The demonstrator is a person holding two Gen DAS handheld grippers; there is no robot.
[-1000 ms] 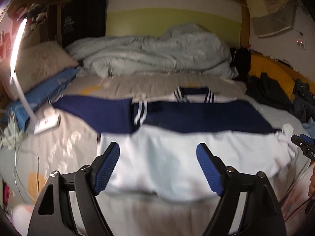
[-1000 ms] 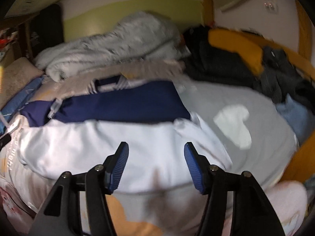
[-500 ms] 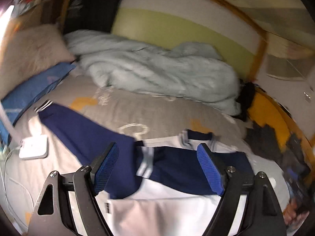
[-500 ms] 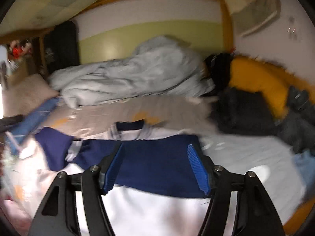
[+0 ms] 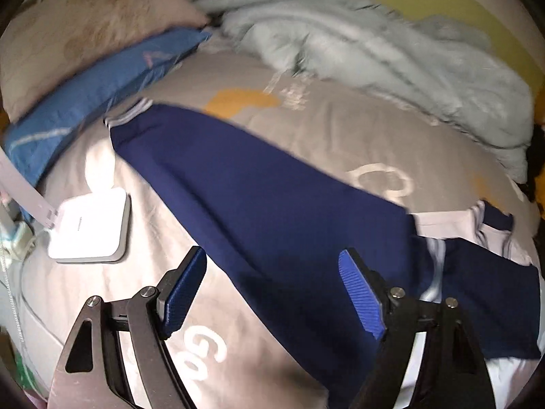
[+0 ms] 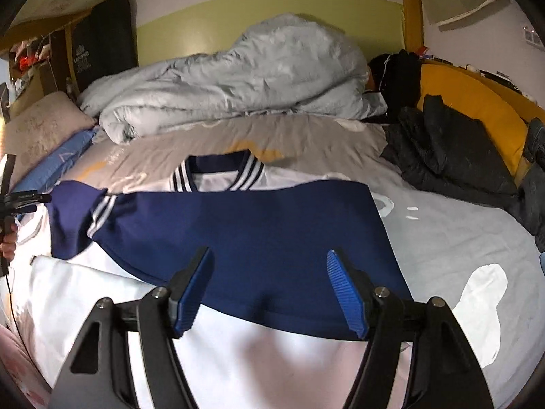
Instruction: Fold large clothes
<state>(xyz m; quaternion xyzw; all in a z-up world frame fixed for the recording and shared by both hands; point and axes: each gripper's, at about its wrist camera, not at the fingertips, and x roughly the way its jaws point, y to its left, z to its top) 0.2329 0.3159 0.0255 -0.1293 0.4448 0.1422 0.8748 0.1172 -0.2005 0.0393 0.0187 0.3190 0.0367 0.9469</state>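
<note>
Now | left hand-held gripper (image 5: 272, 293) agape above jacket (image 5: 272, 204) sleeve | right hand-held gripper (image 6: 269, 293) agape over jacket body

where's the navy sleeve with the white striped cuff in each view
Left wrist: the navy sleeve runs diagonally across the middle, its striped cuff at upper left near the blue pillow.
Right wrist: the same sleeve is at far left, only partly visible.
Shared landmark: the crumpled grey duvet at the far end of the bed.
</note>
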